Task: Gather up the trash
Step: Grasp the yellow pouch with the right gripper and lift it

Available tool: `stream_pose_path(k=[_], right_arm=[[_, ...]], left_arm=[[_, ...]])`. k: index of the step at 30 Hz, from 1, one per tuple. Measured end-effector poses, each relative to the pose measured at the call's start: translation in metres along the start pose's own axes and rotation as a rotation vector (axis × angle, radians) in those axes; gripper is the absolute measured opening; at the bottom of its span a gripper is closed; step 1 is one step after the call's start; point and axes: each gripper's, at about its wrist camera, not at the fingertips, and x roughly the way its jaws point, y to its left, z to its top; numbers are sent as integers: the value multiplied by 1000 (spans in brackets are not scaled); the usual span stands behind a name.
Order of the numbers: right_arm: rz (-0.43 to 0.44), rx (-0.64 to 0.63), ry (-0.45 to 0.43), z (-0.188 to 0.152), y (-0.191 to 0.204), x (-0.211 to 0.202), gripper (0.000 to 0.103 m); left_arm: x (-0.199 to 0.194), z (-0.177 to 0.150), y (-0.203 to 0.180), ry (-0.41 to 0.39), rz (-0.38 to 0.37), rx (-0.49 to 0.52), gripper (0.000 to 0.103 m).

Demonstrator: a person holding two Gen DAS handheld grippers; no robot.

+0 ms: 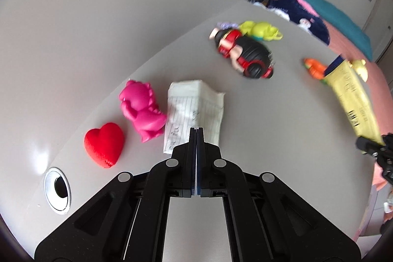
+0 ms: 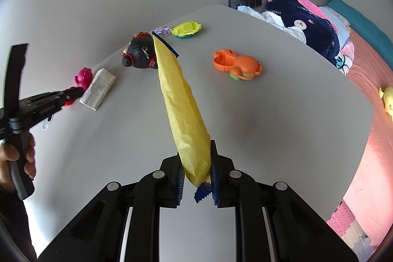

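Note:
A folded lined paper lies on the grey table, next to a pink dinosaur toy. My left gripper is shut and empty, its tips just over the paper's near edge. It also shows in the right wrist view, by the paper. My right gripper is shut on a long yellow snack wrapper and holds it above the table. The wrapper shows in the left wrist view too.
A red heart, a black-and-red toy, a yellow-green toy and an orange toy lie on the table. A cable hole sits at the near left. A bed with bedding stands behind the table.

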Motion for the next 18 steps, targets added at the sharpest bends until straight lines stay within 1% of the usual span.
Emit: stream_pose_path(k=[2,4,9,10,11,12,13,15,18], right_arm=[[1,-4,-3,-1,1,-2,19],[1,-6,-5,-1,1,-4,19],[4,4,-14,-1,-4,-6,19],[2,6,-14,-2,-5,-7,19],[2,6,-14,-2,-6,-7,19],[2,8,-17,-3,-7,-8,19],[1,11,-17,-4,-9,-9,19],[0,14,-19,-5,-12,-10,19],[-7,24,-18,-4,-18,-11,19]], left_arm=[[3,-2,4,8,13,-22,0],[3,-3,7,8,5,-46,0],[2,3,2,15,-2,-43,0],[1,5,3,12,-16,-58,12],[2,6,4,14,-30,-69,38],[2,8,3,14,-43,-69,92],[3,9,0,-2,-36,-56,97],[5,14,-4,-26,10,-45,97],[16,22,-6,-13,4,-59,97]])
